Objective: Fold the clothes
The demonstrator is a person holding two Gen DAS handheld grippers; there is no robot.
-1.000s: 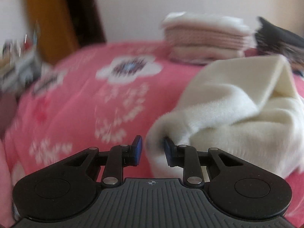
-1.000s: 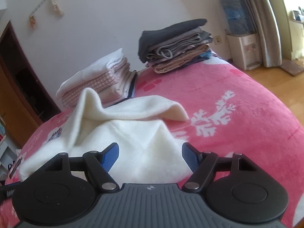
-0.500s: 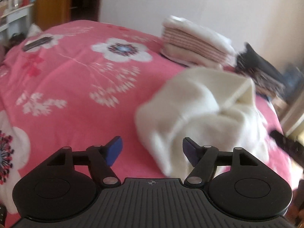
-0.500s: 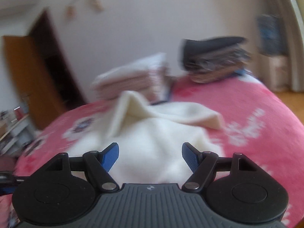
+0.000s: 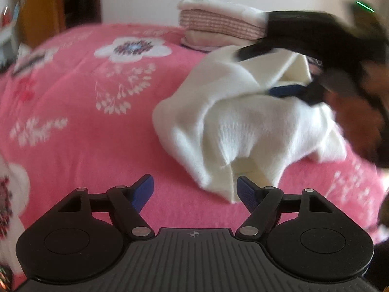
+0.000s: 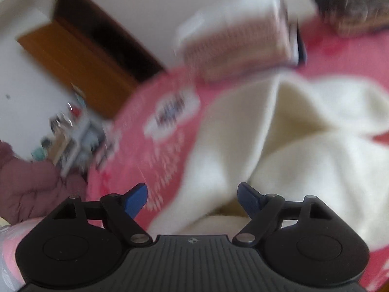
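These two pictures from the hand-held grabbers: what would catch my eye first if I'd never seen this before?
Most striking is the bright pink flowered blanket that covers the bed, with a rumpled cream garment lying in a heap on it. Behind it stands a neat pile of folded pink and white cloths. Low in each picture are black tongs with blue tips: the left gripper open in front of the garment, the right gripper open over it.

Cream garment bunched on pink blanket
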